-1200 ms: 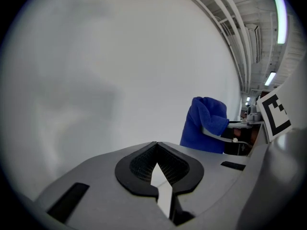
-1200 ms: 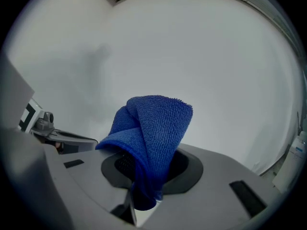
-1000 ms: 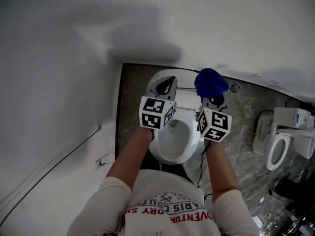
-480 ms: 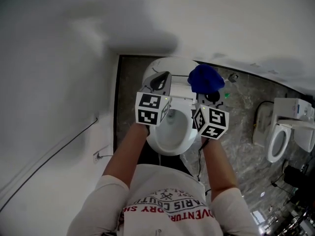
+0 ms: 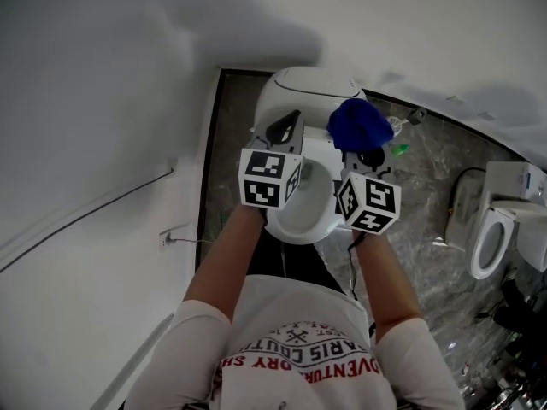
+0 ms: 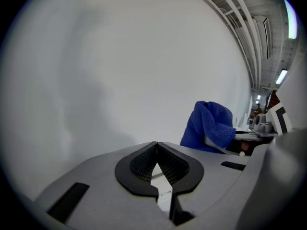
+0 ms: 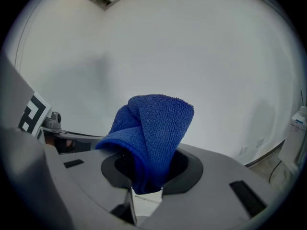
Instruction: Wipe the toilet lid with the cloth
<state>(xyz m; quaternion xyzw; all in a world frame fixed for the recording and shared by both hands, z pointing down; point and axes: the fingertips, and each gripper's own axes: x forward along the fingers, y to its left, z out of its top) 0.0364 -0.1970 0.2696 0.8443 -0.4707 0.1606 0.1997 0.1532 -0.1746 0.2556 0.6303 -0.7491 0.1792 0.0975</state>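
Fingers of the right gripper (image 5: 364, 149) pinch the blue cloth (image 5: 359, 125) above the toilet (image 5: 301, 92) in the head view, with the left gripper (image 5: 286, 131) alongside; both sit nearer the toilet's back than a second ago. In the left gripper view the pads (image 6: 144, 164) meet on nothing. The right gripper view shows the cloth clamped and bunched upward, so this looks like the approach, and next it needs lowering flat onto the lid.

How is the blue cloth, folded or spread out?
Folded: the cloth sits bunched in layers, clamped in the right hand-held gripper.
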